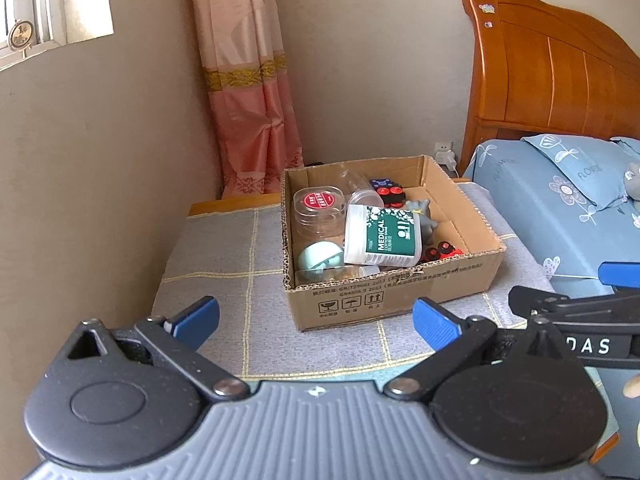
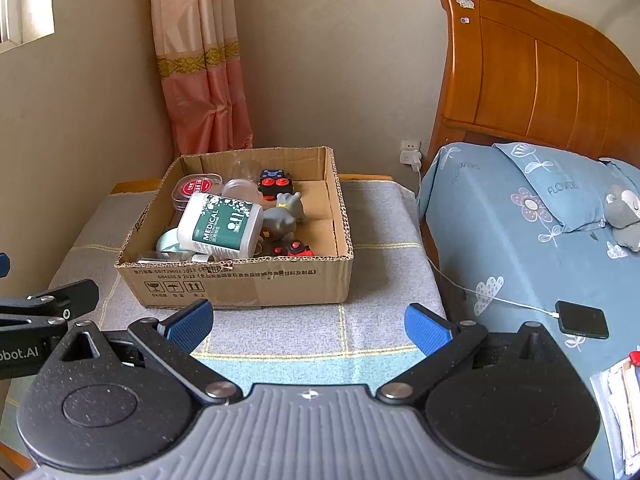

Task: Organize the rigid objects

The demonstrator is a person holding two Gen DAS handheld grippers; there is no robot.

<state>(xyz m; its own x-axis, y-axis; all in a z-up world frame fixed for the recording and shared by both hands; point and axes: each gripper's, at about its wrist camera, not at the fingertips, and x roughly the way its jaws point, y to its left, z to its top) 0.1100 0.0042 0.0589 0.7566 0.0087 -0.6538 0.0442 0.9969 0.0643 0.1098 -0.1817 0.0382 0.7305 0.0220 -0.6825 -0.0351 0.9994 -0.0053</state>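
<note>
Left gripper [image 1: 316, 322] and right gripper [image 2: 306, 322] both spread wide, empty, low in frame below cardboard box [image 2: 240, 280] of jumbled items

Pink curtain [image 2: 204, 80] with gold band in the corner, wooden headboard [image 2: 540, 76], blue floral bedding [image 2: 500, 240], grey plush toy [image 2: 622, 216] on the pillow, wall socket [image 2: 411, 151] with white charger, black phone [image 2: 582, 319] on cable, grey checked cloth [image 2: 300, 324]

Plain beige walls [image 2: 320, 60] meet in a corner where a pink curtain [image 2: 200, 80] hangs. A window [image 1: 44, 4] at the upper left lets in daylight. At right stands a wooden headboard [image 2: 540, 80] over blue flowered bedding [image 2: 500, 240]; a white wall socket [image 2: 411, 152] sits beside it.
</note>
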